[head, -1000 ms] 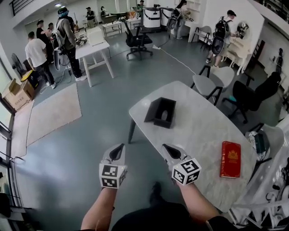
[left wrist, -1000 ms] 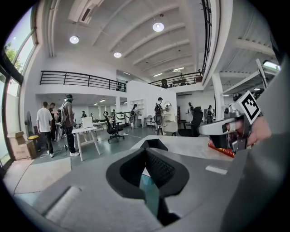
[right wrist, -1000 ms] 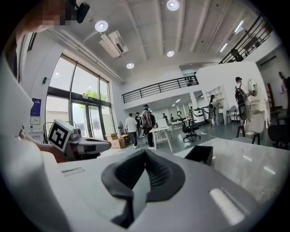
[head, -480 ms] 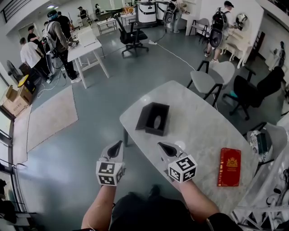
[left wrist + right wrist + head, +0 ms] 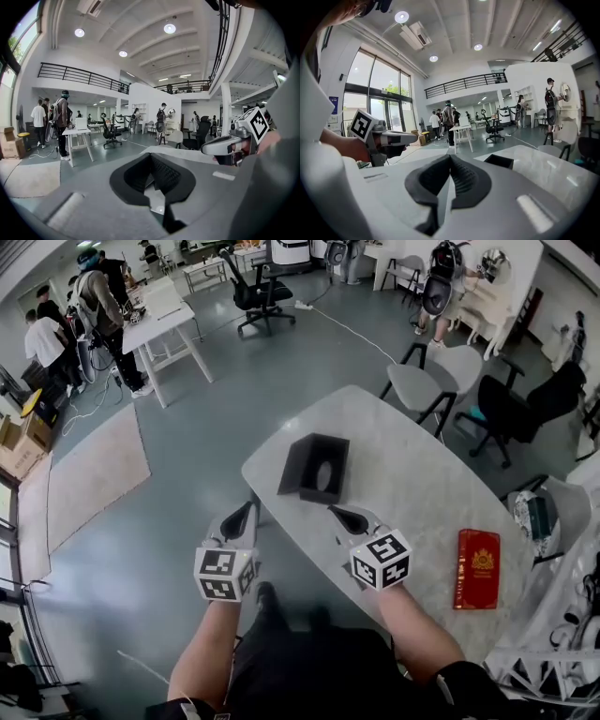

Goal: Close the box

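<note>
Head view: white marbled surface (image 5: 422,493) stands on a grey floor. Black box (image 5: 316,468) sits on the far-left part of the surface, top open, a pale oval showing inside. Neither gripper touches it. Left gripper (image 5: 246,513) hangs off the surface's left edge, over the floor, near the box and short of it. Right gripper (image 5: 341,516) is over the near edge of the surface, just short of the box's near-right corner. Both point away from the person, roughly toward the box. Red book (image 5: 477,568) lies flat at the right end of the surface, well apart from the box. Grey chair (image 5: 436,388) and black chair (image 5: 525,418) stand beyond the far side.

Left gripper view: the two dark pads meet along the centre line. Jaws together, nothing between them. The right gripper shows at the right of the picture, with a strip of the pale surface beyond the pads. I cannot make out the box here.

Right gripper view: pads pressed together, nothing held. The box shows just right of the jaws, on the surface ahead and apart from the pads. The left gripper shows at the left.
</note>
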Motion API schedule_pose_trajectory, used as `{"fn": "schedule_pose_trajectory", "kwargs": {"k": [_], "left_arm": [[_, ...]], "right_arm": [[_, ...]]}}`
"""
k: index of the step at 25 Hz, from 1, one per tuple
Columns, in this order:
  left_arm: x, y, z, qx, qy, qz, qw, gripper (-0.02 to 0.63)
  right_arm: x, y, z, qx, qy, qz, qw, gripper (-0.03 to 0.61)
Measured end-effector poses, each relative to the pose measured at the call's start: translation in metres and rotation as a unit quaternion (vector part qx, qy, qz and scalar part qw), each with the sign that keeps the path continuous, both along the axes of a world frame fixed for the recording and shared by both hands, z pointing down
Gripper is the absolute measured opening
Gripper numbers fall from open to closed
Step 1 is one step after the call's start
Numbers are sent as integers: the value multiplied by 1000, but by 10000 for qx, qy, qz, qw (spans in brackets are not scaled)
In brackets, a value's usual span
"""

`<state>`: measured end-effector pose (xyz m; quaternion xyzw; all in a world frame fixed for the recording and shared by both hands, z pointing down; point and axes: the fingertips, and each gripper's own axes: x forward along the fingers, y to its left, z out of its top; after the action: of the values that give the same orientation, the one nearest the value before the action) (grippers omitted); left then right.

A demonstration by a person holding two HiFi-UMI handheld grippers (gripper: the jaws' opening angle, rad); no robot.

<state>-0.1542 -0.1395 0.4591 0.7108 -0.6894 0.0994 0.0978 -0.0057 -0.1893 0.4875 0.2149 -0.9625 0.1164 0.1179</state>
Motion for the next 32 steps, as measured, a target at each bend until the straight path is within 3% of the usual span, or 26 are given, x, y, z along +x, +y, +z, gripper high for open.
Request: {"fn": "schedule_pose_trajectory", "kwargs": {"k": [6,16,23,28,32], "left_arm": [[-43,-17,17,-88,105,289,9995,11],[-126,-42,49,-298,217,1213,9919,11],[-177,-58,65,-433,394,1297,9898,11],[-184,-79,81,-556,316,1373,9885,11],[-194,-86,102,-745,477,1266,9880,11]], "right_arm": [[-55,-16,21,-16,535,159,9984,3],[-164,-34,57,221,1629,273,9860,3],[-194,-42,85,146,2182,374,9751,20],[-189,-62,117,229,2648,246,9637,53],[-190,-74,137,227,3011,20,9533,72]]}}
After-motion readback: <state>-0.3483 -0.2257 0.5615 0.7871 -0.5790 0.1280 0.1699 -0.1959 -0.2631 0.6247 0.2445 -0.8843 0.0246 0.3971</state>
